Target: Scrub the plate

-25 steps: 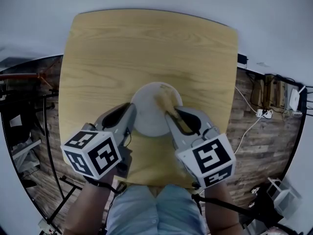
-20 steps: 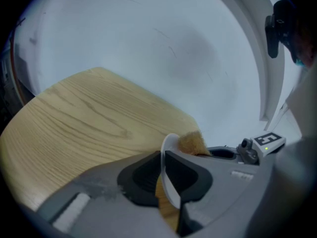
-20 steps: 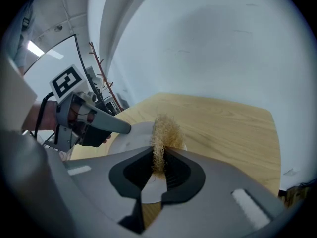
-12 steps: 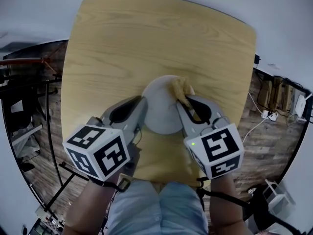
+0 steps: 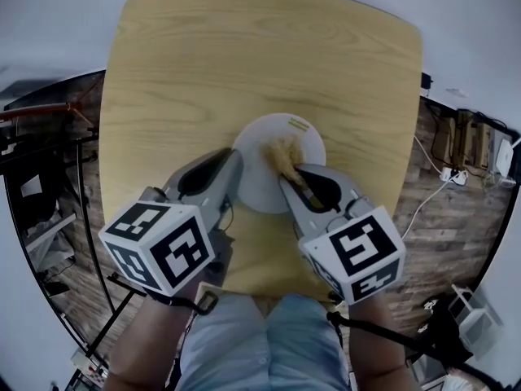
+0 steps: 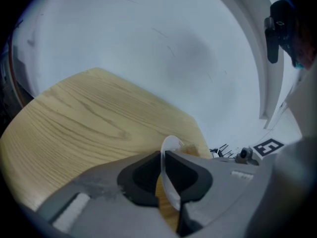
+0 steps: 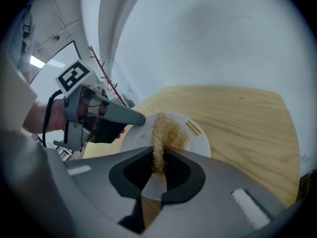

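Wooden table (image 5: 244, 72), left hand-held gripper (image 5: 236, 163) pinching white plate (image 5: 259, 187), right hand-held gripper (image 5: 290, 177) clamping tan scrubber (image 5: 281, 151), floor cables (image 5: 426, 199) beyond

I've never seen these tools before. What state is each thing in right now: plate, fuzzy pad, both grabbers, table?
plate: face up, rim clamped on its left side.
scrubber: pinched at one end, the rest lying on the plate.
left hand-held gripper: shut on the plate's rim.
right hand-held gripper: shut on the scrubber.
table: wooden, with the plate over it.
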Tool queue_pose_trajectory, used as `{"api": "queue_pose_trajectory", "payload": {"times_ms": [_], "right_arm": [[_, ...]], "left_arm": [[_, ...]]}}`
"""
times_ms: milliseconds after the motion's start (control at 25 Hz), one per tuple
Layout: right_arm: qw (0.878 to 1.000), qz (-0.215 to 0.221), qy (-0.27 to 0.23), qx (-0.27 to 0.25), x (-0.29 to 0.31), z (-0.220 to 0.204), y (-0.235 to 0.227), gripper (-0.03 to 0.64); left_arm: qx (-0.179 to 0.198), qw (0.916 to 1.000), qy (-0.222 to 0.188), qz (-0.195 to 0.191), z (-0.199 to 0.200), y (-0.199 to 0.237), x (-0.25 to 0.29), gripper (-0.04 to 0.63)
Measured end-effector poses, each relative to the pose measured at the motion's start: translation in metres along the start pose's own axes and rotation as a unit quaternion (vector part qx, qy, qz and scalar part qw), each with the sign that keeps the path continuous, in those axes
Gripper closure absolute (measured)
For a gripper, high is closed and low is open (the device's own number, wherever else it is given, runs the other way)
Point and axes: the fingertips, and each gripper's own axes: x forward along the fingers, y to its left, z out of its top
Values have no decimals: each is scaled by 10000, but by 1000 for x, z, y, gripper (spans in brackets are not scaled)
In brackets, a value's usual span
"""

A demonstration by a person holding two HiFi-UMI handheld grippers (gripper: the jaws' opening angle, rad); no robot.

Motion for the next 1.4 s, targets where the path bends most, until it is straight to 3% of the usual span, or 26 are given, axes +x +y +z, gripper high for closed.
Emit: {"api": "queue_pose_trajectory", "payload": {"times_ms": [400, 800, 1120, 1400], "right_arm": [[9973, 580, -155, 423, -1, -18, 51, 572], [9948, 937, -288, 279, -19, -30, 98, 572], [9974, 501, -482, 206, -34, -23, 76, 572], [9973, -531, -494, 150, -47, -11, 11, 572]], "left_arm": [[190, 9998, 5, -13, 2, 0, -3, 545], [614, 9980, -137, 11, 5, -7, -7, 545], [695, 9974, -172, 4, 4, -10, -10, 545], [641, 9978, -138, 4, 2, -10, -11, 545]]}}
